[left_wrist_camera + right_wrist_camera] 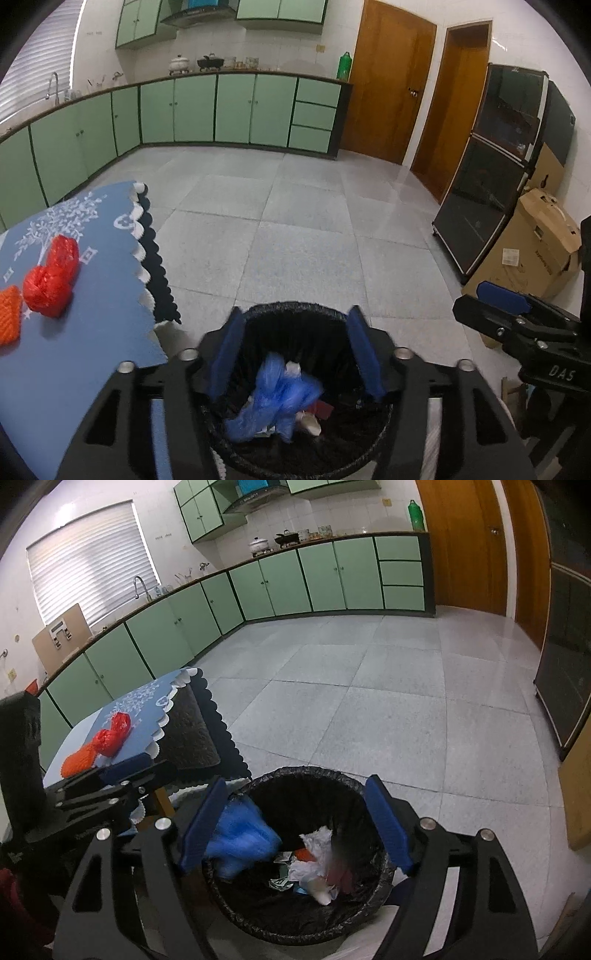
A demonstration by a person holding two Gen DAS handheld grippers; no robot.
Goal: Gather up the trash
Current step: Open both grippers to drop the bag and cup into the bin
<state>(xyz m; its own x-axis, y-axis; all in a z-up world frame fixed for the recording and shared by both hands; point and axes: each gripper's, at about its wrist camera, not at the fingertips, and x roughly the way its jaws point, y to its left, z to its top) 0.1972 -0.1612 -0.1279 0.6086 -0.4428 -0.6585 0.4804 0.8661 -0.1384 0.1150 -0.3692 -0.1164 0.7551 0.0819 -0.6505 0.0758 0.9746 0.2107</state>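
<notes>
**Trash over the bin, more waiting on the bench**

Tools first: the left tool [295, 354] hangs directly above the bin [291, 308] with its blue pads spread wide and nothing between them. The right tool [295, 827] hovers over the same opening, its fingers just as far apart and likewise empty.

Below them, the black-lined bin holds a crumpled blue plastic bag [273, 398], blurred in both views and possibly in mid-fall, though that is hard to tell. Beside it lie white crumpled paper [314, 853], a scrap of orange, a reddish piece and some printed bits at the bottom. The bin looks roughly a third full at most.

Further off to the left, the bench [74, 350], covered by a blue cloth with a scalloped edge, carries a red mesh bundle [51, 277] and an orange mesh piece [9, 314] just beside it, near the cloth's edge.

Those two are likely the next pieces to collect. They should be very light, soft and springy, so a pinch across the thick middle of the red bundle ought to hold; the netting may snag on the pads or cloth.

Beyond lie bare floor tiles and green cabinets.
</notes>
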